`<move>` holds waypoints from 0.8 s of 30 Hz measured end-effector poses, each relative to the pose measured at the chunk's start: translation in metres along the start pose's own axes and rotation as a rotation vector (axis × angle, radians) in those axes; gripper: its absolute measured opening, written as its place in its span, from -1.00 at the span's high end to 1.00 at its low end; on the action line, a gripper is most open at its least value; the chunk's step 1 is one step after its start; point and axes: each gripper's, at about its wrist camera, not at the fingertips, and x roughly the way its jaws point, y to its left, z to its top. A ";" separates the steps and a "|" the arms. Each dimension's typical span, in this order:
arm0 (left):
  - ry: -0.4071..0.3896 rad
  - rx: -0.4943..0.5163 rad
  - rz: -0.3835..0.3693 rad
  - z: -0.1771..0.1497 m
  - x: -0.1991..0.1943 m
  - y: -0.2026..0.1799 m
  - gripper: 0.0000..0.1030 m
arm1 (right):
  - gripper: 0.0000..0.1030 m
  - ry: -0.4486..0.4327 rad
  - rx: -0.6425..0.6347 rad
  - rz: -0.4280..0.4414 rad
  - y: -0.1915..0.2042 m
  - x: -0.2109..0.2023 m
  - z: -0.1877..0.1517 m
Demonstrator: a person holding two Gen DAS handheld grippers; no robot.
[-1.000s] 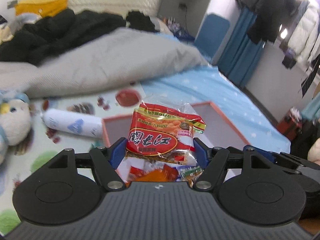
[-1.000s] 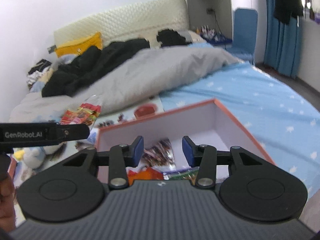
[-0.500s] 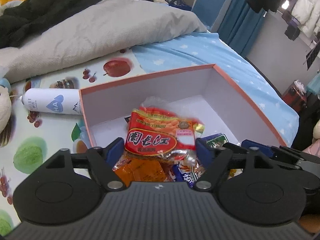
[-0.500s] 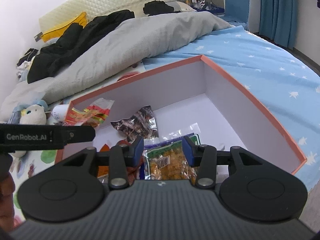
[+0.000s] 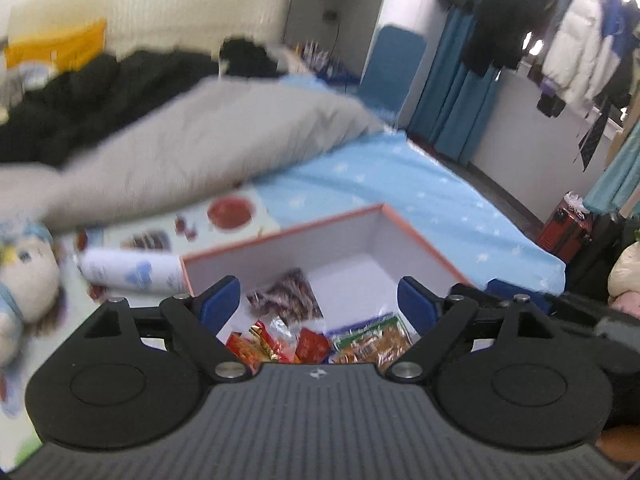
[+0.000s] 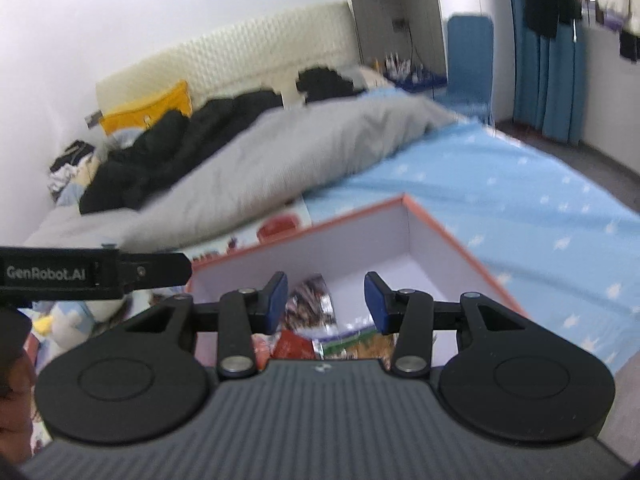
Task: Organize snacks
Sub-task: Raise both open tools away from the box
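Two tools hang over the box (image 5: 420,240), and neither holds anything. Our left tool (image 5: 318,300) has its jaws spread wide; they have just been opening, and nothing sits between the blue pads now. Our right tool (image 6: 326,304) stands half parted, released, also with nothing gripped.

Below and just ahead of both tools lie the snacks (image 5: 320,340), heaped in the near end of the box. A dark crinkled packet (image 5: 286,296) lies a little farther in, a red packet (image 5: 244,346) sits under the left pad side, and a clear bag (image 5: 372,338) of orange pieces with a green edge sits toward the right pad. The far half of the box is bare white floor.

We judge these packets light, soft and slippery: foil and film that crumple under the pads and slide against each other. The crimped seam at a packet's end looks the best place to pinch, since the puffed middle may squash what is inside, which could be brittle.

The box looks like stiff card, white inside with an orange rim, straight-walled. It rests on the bed (image 6: 540,200), whose blue starred sheet is soft and will give. Left of our left tool lie a smooth white can (image 5: 128,272) and a plush toy (image 5: 24,280), both blurred.
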 end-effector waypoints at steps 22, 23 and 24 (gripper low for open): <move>-0.167 -0.019 0.007 -0.055 -0.157 0.000 -0.72 | 0.09 -0.111 -0.043 0.034 0.017 -0.133 -0.026; -0.173 -0.010 0.024 -0.060 -0.160 0.000 -0.72 | 0.09 -0.105 -0.046 0.035 0.018 -0.135 -0.031; -0.179 0.001 0.044 -0.065 -0.163 -0.001 -0.72 | 0.09 -0.095 -0.055 0.030 0.019 -0.135 -0.035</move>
